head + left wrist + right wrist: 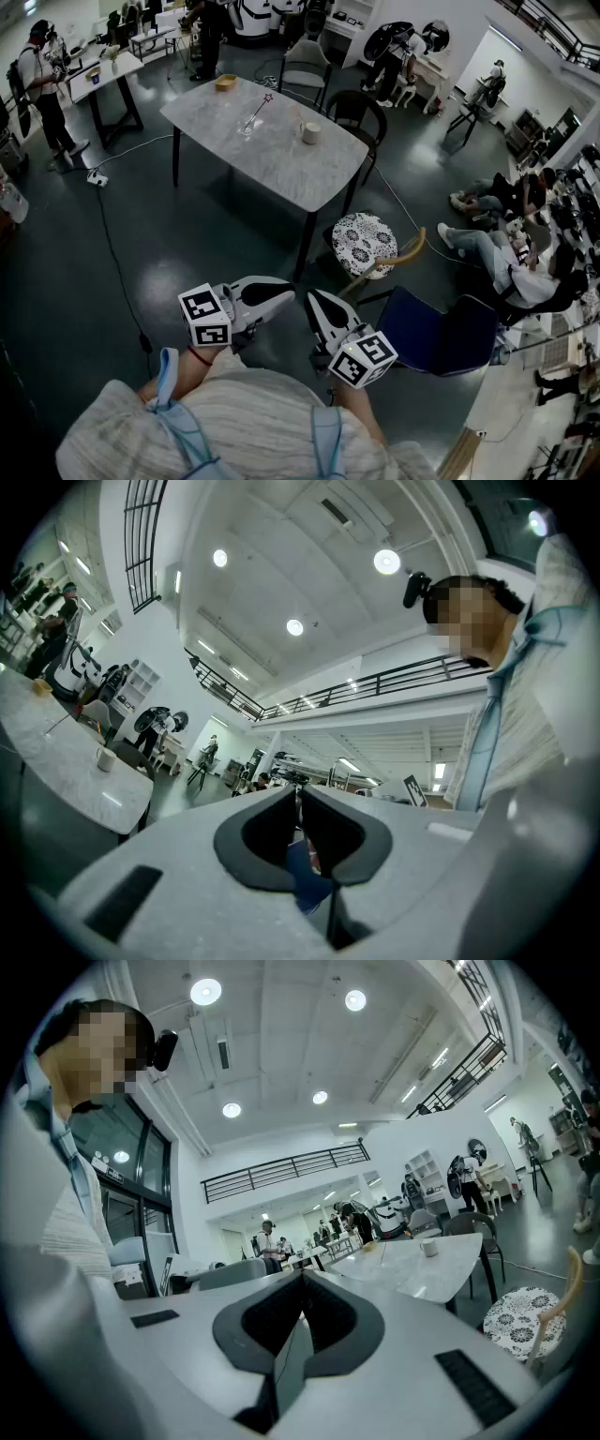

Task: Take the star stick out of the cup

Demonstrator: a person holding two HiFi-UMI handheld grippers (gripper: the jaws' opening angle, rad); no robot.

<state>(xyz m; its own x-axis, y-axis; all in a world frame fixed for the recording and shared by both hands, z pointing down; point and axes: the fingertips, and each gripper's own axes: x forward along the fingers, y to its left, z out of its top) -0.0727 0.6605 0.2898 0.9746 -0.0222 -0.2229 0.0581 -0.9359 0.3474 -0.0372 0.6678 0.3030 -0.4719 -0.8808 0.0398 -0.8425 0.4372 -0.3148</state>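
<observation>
The table (281,164) stands far off, across the dark floor from the person. On the table's far left corner sits a little yellow bowl (225,82). Nearer the middle of the table is the clear cup (247,127). The star stick (259,111) stands in it and leans to the right, with its star up at the top. So the stick is not out yet. To the right of the cup, also on the table, is a white mug (309,132).

Both tongs are a long way from the table, close to the person's tummy. The left tongs (287,295) are closed, with the two tips pressed together and nothing in them. The right tongs (311,298) are just beside them, tips nearly meeting the left ones. They are closed too and hold nothing.

I think the job has only just begun, and this is the walking-up part. Next the person needs to go to the table. Then one pair of tongs must open, close on the thin stick above the cup's rim and lift it up. The stick is skinny, so the pinch must be right on it. The other tongs could hold the cup so it does not tip.
</observation>
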